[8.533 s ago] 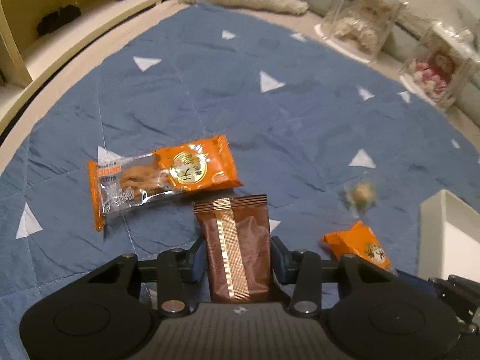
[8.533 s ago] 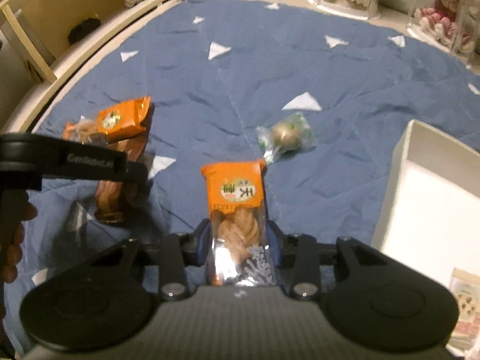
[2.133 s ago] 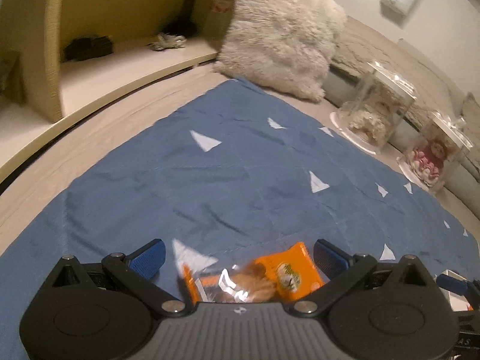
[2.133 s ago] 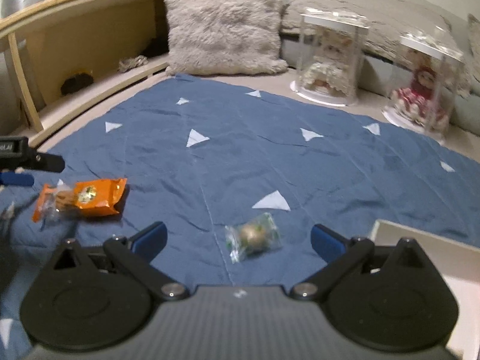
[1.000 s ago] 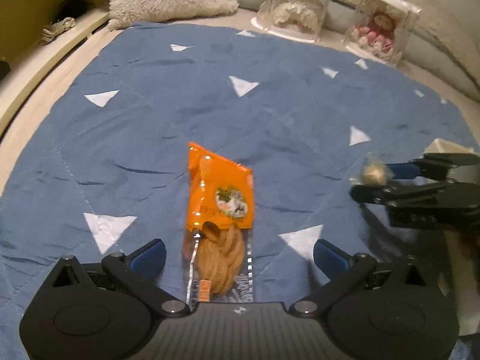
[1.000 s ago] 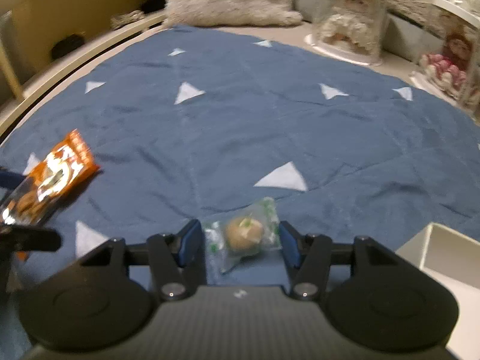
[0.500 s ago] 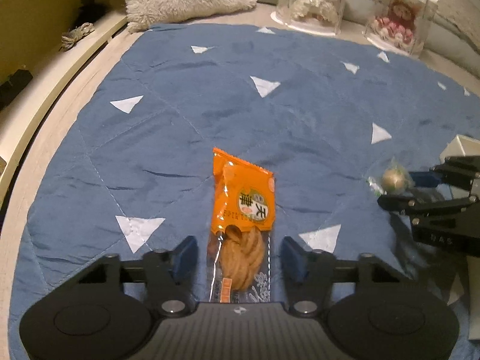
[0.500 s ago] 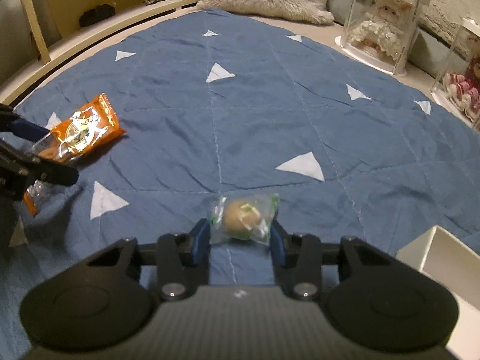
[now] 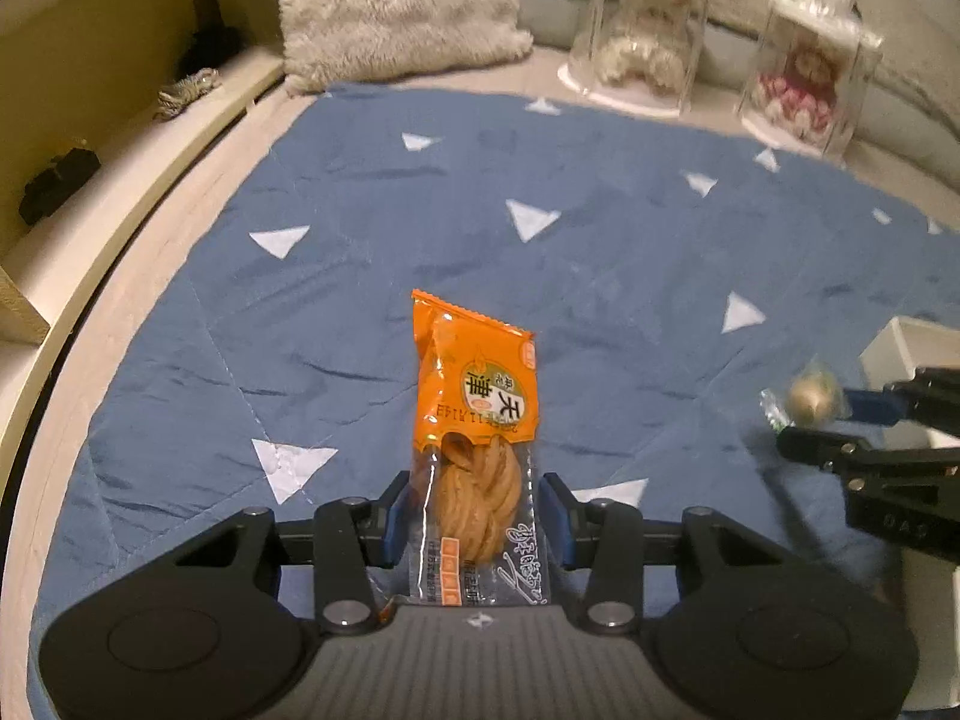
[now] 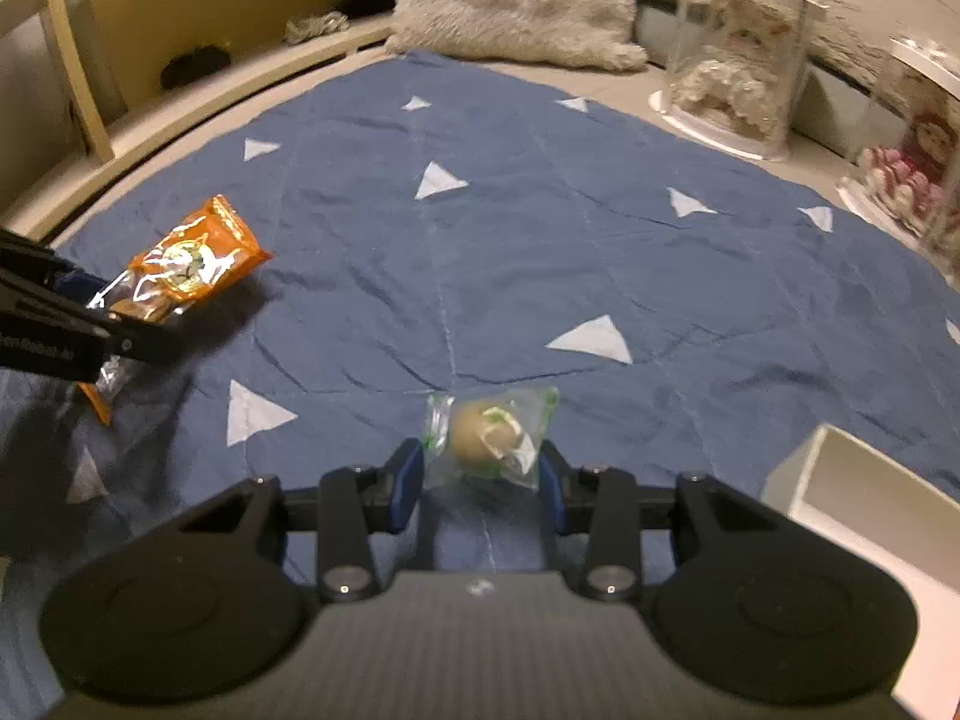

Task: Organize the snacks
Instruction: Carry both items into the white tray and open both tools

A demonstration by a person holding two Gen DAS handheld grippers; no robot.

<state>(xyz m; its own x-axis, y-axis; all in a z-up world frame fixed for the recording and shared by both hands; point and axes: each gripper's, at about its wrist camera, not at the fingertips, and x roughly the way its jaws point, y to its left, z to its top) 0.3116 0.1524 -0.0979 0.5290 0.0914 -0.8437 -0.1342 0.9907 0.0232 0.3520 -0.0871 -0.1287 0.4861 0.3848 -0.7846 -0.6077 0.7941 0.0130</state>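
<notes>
My left gripper (image 9: pixel 477 519) is shut on an orange twisted-pastry packet (image 9: pixel 477 420) and holds it above the blue mat (image 9: pixel 540 252). The same packet shows in the right wrist view (image 10: pixel 180 264), at the left, with the left gripper (image 10: pixel 129 324) around it. My right gripper (image 10: pixel 483 489) is shut on a clear-wrapped round candy (image 10: pixel 489 435), lifted off the mat. In the left wrist view the candy (image 9: pixel 807 399) and the right gripper (image 9: pixel 822 417) are at the right edge. A white box (image 10: pixel 840 498) stands at the lower right.
A furry grey pillow (image 10: pixel 516 6) lies at the mat's far edge. Two clear display cases with dolls (image 10: pixel 741 66) (image 9: pixel 804 72) stand at the back right. A wooden shelf (image 9: pixel 90 138) runs along the left side.
Both grippers have closed fully on their snacks and lifted them off the mat. Both cameras now sit higher, with more of the far room in view.
</notes>
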